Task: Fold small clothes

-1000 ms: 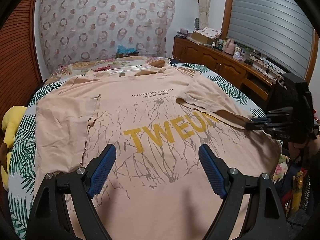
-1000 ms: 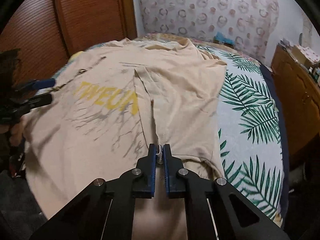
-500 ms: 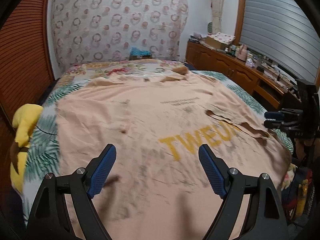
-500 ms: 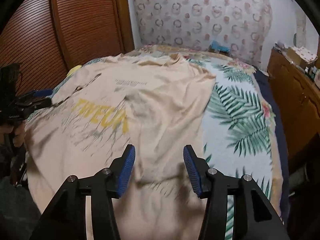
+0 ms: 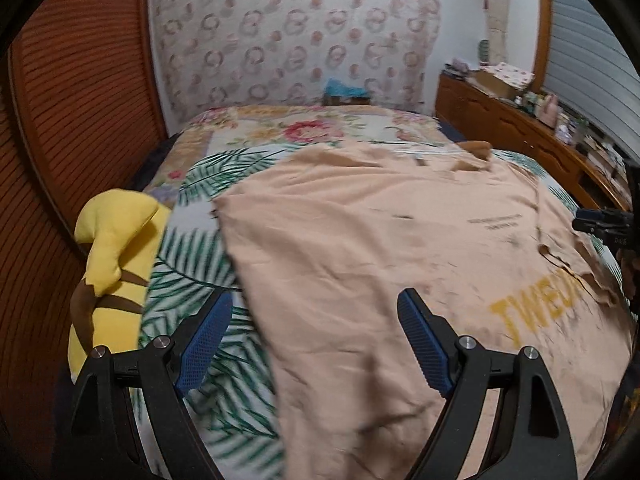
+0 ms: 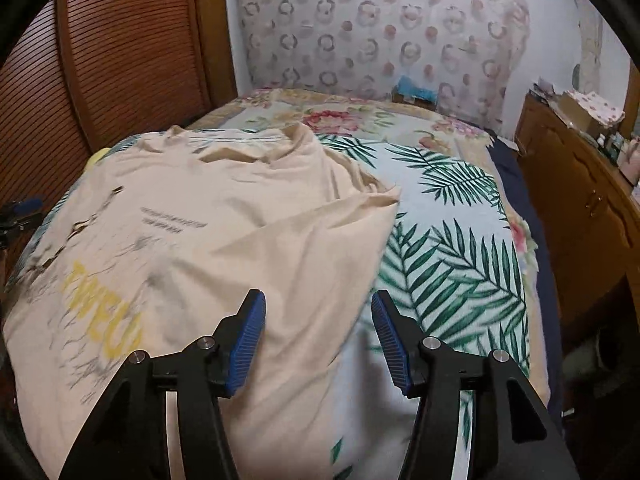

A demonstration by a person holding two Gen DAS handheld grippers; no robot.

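A peach T-shirt (image 5: 380, 240) with yellow lettering lies spread on the bed, its sides folded inward. My left gripper (image 5: 314, 320) hovers open over the shirt's left edge, one finger above the sheet and the other above the cloth, with nothing between the pads. Over the shirt's (image 6: 240, 240) right edge my right gripper (image 6: 318, 308) has its jaws opening; the cloth lies below them and the pads press on nothing. Each gripper shows small at the edge of the other's view: the right gripper (image 5: 600, 220) and the left gripper (image 6: 20, 212).
A yellow plush toy (image 5: 112, 248) lies at the bed's left edge beside a louvred wooden door (image 5: 60, 120). The palm-leaf sheet (image 6: 460, 260) is bare to the right of the shirt. A wooden cabinet (image 6: 580, 200) with several items runs along the right wall.
My right gripper opened, let go of the folded cloth and swung right to the shirt's edge. My left gripper, still open, swung left to the shirt's left edge.
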